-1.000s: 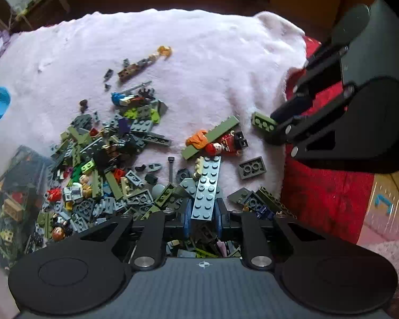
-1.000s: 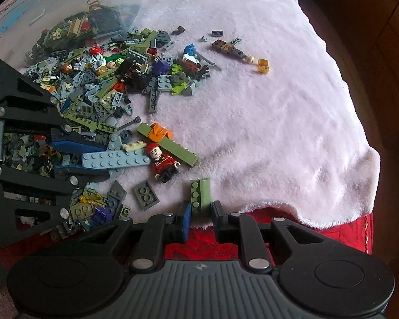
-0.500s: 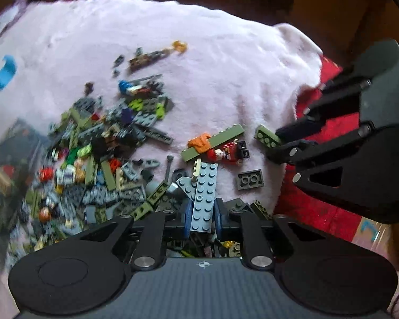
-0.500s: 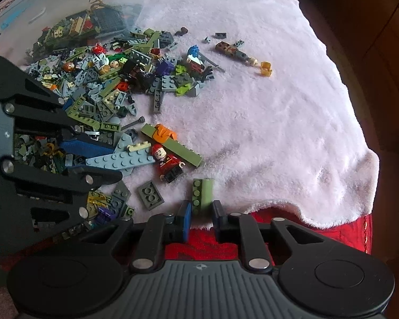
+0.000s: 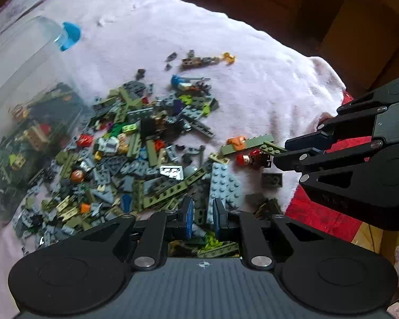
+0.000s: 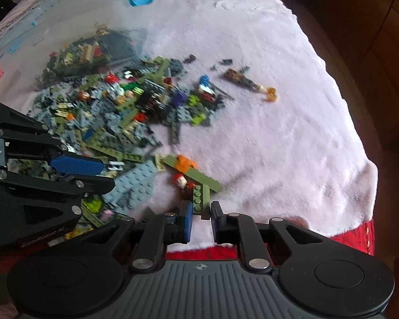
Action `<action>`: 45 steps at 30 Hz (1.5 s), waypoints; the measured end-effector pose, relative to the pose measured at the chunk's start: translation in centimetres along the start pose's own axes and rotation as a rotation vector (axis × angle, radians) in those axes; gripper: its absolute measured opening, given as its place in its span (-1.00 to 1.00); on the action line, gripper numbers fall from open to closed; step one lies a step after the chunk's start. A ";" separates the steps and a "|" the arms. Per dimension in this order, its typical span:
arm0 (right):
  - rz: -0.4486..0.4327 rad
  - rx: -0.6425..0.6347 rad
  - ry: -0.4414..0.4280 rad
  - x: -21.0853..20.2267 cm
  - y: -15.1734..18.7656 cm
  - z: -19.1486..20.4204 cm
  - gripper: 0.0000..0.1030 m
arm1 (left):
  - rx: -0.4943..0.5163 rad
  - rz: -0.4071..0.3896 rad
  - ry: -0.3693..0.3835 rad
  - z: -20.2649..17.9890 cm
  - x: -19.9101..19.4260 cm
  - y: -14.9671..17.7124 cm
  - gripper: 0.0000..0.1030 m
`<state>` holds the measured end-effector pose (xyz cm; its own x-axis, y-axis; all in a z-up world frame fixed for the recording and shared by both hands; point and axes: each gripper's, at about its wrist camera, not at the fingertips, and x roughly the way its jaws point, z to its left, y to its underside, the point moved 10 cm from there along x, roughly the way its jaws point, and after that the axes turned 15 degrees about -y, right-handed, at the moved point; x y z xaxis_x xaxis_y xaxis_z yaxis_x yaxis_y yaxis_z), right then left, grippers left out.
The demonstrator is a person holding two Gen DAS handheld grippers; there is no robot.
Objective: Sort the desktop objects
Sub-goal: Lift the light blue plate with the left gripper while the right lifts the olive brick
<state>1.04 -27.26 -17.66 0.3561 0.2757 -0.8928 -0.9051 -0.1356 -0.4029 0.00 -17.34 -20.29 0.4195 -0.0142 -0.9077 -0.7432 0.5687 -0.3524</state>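
Observation:
A heap of small toy bricks [image 5: 135,164] lies on a pale pink fluffy blanket [image 5: 252,85]. My left gripper [image 5: 201,219] is shut on a long light-blue studded plate [image 5: 223,183] that sticks out forward over the heap. My right gripper [image 6: 201,219] is shut on a small olive-green brick [image 6: 200,196], held just above a red minifigure [image 6: 182,182] and a long olive plate with an orange piece [image 6: 191,171]. In the left wrist view the right gripper [image 5: 282,152] comes in from the right with the olive brick [image 5: 272,147].
A clear plastic bin [image 5: 18,93] with more bricks lies at the left of the heap. A blue clip [image 5: 70,36] sits beyond it. A brown stick with a yellow piece [image 6: 250,82] lies apart. A red cloth [image 5: 324,218] borders the blanket's near edge.
My right gripper has carried the olive brick leftward, from the blanket's edge to over the red minifigure. My left gripper has lifted and tilted, still holding the blue plate.

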 end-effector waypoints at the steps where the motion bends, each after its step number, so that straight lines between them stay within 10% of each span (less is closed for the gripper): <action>1: -0.002 -0.003 -0.002 0.0 -0.2 0.3 -0.69 | 0.000 0.007 0.006 0.1 0.1 0.1 -0.67; 11: 0.077 0.000 0.073 1.7 1.2 -0.2 -0.61 | 0.124 -0.012 -0.005 -2.2 2.0 -0.6 -0.56; 16: 0.064 0.020 0.077 1.8 1.1 -0.7 -0.60 | 0.142 0.009 0.003 -2.9 2.7 -0.5 -0.01; 19: 0.047 0.060 0.071 1.8 0.8 -1.0 -0.57 | 0.128 0.009 0.006 -2.9 2.8 -0.5 -0.06; 21: 0.036 0.097 0.059 1.7 0.7 -1.2 -0.57 | 0.118 0.011 0.001 -2.7 2.9 -0.5 -0.61; 23: 0.027 0.133 0.048 1.7 0.6 -1.3 -0.57 | 0.104 0.012 0.003 -2.5 2.8 -0.7 -0.66; 45: -0.026 0.263 0.030 1.0 0.1 -1.8 -0.86 | 0.064 -0.016 0.018 -0.6 1.2 -1.0 -0.67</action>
<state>1.72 -28.75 -18.98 0.3831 0.2473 -0.8900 -0.9235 0.1239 -0.3631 0.95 -18.46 -21.17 0.4211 -0.0387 -0.9062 -0.7013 0.6197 -0.3523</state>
